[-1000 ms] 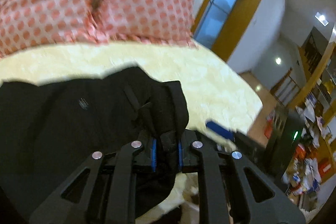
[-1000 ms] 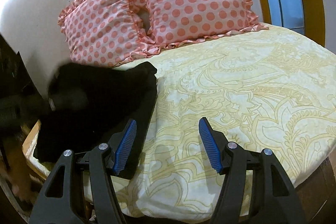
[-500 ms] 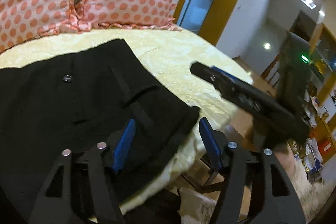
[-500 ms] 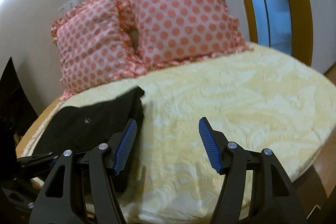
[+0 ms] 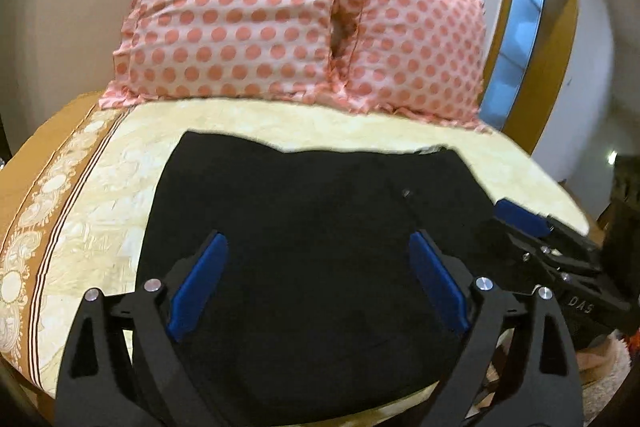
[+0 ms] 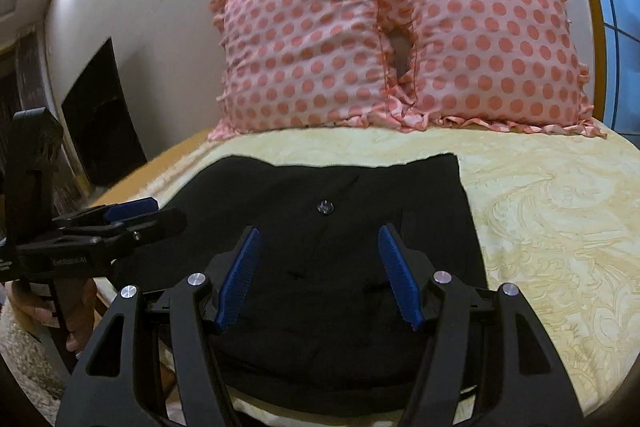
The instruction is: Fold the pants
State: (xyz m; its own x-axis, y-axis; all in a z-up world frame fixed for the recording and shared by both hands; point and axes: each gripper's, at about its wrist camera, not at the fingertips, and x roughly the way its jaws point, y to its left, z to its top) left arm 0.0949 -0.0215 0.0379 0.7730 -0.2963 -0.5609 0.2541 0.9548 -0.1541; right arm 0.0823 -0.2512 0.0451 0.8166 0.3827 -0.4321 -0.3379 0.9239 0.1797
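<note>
Black pants [image 5: 316,227] lie folded in a flat block on the near edge of the yellow bed [image 5: 120,187], waistband button [image 6: 325,207] facing up. My left gripper [image 5: 316,279] is open and empty, hovering over the near part of the pants. My right gripper [image 6: 318,273] is open and empty, hovering over the pants just short of the button. The right gripper also shows in the left wrist view [image 5: 536,239], at the pants' right edge. The left gripper shows in the right wrist view [image 6: 116,223], at their left edge.
Two pink polka-dot pillows [image 6: 384,51] lean on the wall at the head of the bed. A window with a wooden frame [image 5: 516,39] is to the right. Bare yellow bedspread [image 6: 552,227] stretches right of the pants. A dark panel [image 6: 100,119] stands left of the bed.
My left gripper let go of the pants fabric and opened, then swung back to face the pillows. Both grippers now hover over the flat folded pants. The right gripper stayed open.
</note>
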